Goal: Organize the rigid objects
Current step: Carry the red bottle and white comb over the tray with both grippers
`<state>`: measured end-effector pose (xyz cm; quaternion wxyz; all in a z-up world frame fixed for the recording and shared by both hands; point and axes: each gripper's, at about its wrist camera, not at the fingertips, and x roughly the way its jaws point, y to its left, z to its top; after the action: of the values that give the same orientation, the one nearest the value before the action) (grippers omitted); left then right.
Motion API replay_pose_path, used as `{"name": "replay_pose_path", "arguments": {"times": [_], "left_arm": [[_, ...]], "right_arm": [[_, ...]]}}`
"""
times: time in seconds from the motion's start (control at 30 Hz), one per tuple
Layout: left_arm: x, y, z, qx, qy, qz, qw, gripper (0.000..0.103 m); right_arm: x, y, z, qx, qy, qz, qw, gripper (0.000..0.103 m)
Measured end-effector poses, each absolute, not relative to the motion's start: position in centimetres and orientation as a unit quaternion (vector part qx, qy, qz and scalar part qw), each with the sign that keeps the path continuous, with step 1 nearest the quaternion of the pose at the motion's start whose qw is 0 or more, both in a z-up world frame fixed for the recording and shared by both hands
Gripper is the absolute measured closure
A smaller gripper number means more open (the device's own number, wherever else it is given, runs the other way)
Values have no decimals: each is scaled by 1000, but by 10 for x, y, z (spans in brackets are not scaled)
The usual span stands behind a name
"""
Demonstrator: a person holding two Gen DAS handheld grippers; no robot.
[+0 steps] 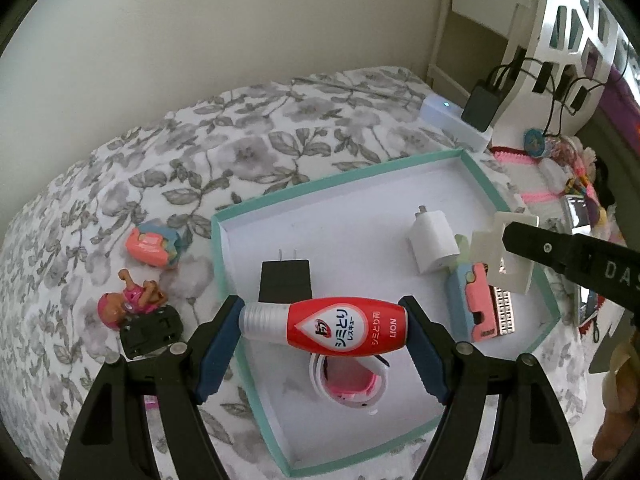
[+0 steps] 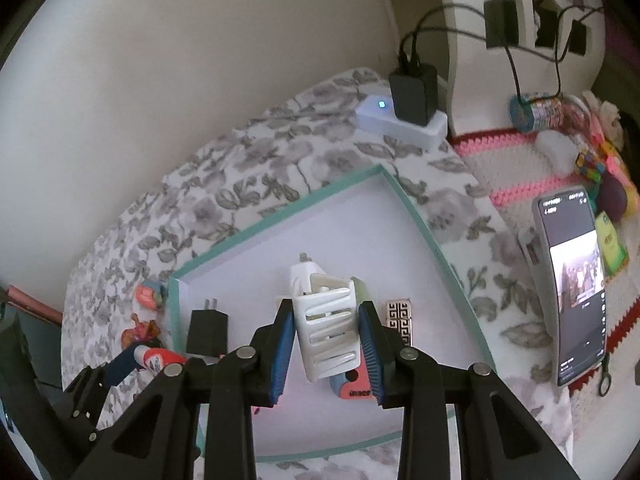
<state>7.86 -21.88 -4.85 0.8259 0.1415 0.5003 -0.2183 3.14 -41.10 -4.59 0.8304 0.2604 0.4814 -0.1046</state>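
Observation:
A shallow teal-rimmed white tray (image 1: 476, 176) lies on a floral cloth. My left gripper (image 1: 323, 326) is shut on a red and white bottle (image 1: 332, 326), held sideways above the tray's near part; the bottle also shows in the right wrist view (image 2: 160, 358). My right gripper (image 2: 326, 344) is shut on a white slotted plastic holder (image 2: 326, 332), held over the tray; it also shows in the left wrist view (image 1: 502, 250). In the tray lie a black charger (image 1: 285, 280), a white charger (image 1: 432, 242), a pink and blue toy (image 1: 474, 304), a patterned metal piece (image 1: 505, 310) and a pink round case (image 1: 348, 384).
On the cloth left of the tray lie a pink toy (image 1: 154, 242), a small doll (image 1: 128, 300) and a black toy car (image 1: 150, 332). A white power strip (image 2: 400, 118) with a black adapter sits behind the tray. A phone (image 2: 572, 292) and small toys lie on a crocheted mat at the right.

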Motion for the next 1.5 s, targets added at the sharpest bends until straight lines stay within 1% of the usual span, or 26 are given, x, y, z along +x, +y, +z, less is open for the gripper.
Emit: {"name": "replay_pose_path", "arguments": {"times": [0.43,0.73,1.5], "left_arm": [[85,-250,-75,174,517,-212,811,24],[83,-254,-87,179,525,-213,805,24],[83,-253,-87,180,531,-207,802,24]], "right_arm": [[41,-409,-64,260,509,-99,814,69],[45,-406,-71,256,522,-96,808,69],[48,-401,-76,238,538,-102,802,69]]}}
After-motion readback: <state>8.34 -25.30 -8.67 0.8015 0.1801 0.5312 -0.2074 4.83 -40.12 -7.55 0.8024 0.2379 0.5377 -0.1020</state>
